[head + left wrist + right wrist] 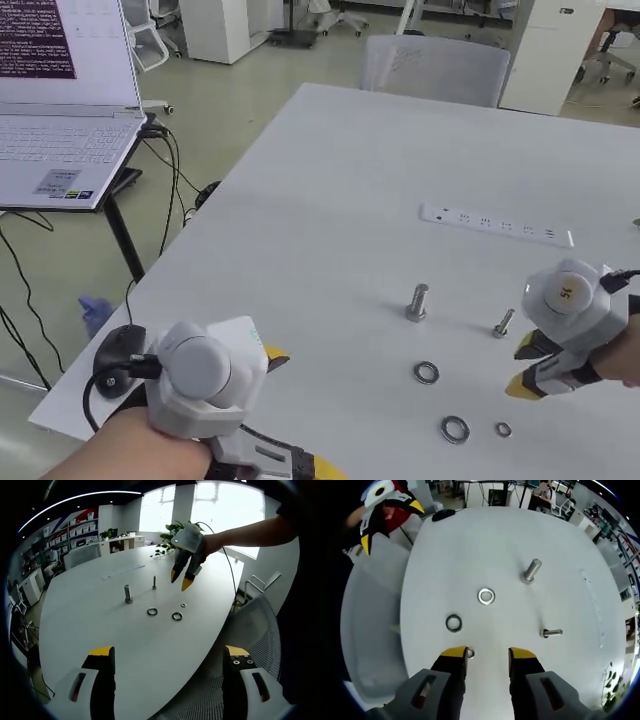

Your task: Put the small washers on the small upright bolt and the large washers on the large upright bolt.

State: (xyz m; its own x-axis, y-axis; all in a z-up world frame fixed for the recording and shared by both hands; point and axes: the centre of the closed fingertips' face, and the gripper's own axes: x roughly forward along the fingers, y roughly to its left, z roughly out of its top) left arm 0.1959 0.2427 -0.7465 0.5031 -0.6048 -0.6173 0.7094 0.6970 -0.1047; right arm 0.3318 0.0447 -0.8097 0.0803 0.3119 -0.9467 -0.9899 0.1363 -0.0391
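Now both sets of jaws hang empty over the table (330,200).
Right gripper (488,653) stands part-open, small washer (470,653) just beside one tip; left gripper (167,652) gapes wide; large washers (426,373) lie near the large bolt (417,301) and small bolt (504,322).

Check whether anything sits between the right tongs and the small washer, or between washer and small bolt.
Nothing visible. The small washer lies beside a tip of the open right tongs, and bare table runs from it to the small bolt.
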